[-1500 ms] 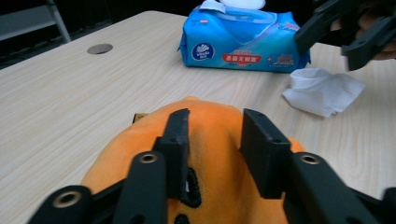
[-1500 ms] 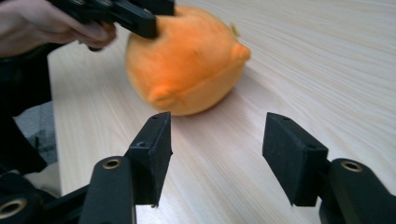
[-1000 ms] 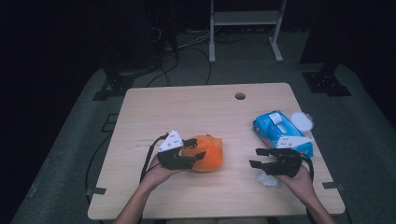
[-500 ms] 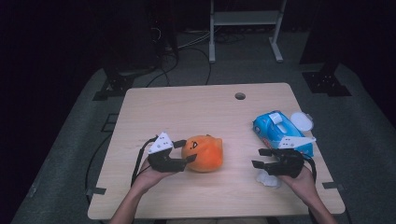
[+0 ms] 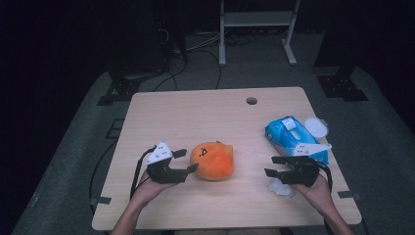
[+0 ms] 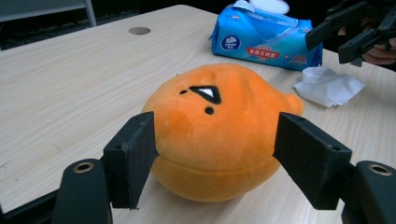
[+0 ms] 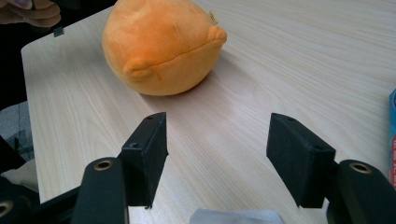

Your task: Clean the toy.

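Note:
An orange plush toy (image 5: 214,160) with a small black-and-white face lies on the wooden table (image 5: 195,117), a little left of centre. My left gripper (image 5: 186,160) stands open just left of it. In the left gripper view the toy (image 6: 215,116) sits between the spread black fingertips (image 6: 133,156), whose pads are at its near sides without squeezing it. My right gripper (image 5: 271,166) is open too, over bare table to the toy's right. In the right gripper view the toy (image 7: 161,44) lies beyond the gripper (image 7: 219,161), which holds nothing.
A blue pack of wet wipes (image 5: 293,139) lies at the right with a white round lid (image 5: 315,128) behind it. A crumpled white tissue (image 5: 281,187) rests under the right hand. A cable hole (image 5: 251,101) marks the far side of the table.
My left gripper has drawn back to the left off the orange toy, which stays where it was. The right gripper has barely moved.

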Available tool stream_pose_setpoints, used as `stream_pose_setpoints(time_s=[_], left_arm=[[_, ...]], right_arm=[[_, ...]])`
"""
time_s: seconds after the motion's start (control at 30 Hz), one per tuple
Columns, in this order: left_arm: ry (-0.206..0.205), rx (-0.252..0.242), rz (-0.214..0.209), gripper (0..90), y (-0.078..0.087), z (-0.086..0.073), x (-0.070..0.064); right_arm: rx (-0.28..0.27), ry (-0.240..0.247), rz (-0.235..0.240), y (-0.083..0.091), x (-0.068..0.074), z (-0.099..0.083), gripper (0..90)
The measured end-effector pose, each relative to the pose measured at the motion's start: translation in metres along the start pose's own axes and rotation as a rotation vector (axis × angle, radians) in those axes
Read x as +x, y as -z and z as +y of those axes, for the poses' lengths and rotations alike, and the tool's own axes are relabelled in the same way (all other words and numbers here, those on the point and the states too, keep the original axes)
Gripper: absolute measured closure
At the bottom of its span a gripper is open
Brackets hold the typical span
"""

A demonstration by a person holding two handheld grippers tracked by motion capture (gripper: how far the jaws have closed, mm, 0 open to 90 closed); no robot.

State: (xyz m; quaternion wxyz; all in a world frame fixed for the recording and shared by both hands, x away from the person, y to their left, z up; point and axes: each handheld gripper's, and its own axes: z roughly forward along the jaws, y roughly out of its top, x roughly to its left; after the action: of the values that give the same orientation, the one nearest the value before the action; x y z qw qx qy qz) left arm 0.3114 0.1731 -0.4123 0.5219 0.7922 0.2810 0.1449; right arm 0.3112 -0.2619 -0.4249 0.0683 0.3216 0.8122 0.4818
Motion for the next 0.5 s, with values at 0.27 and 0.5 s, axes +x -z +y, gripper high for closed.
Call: stream_pose_setpoints(time_s=[0.27,0.5], left_arm=[[0.014,0.012,0.016,27.9,0.004,-0.01,0.003],[0.036,0.022,0.033,26.5,0.008,-0.022,0.007]], right_arm=[[0.005,-0.002,0.001,0.0,0.0,-0.001,36.9],[0.009,-0.003,0.002,0.0,0.0,-0.002,36.9]])
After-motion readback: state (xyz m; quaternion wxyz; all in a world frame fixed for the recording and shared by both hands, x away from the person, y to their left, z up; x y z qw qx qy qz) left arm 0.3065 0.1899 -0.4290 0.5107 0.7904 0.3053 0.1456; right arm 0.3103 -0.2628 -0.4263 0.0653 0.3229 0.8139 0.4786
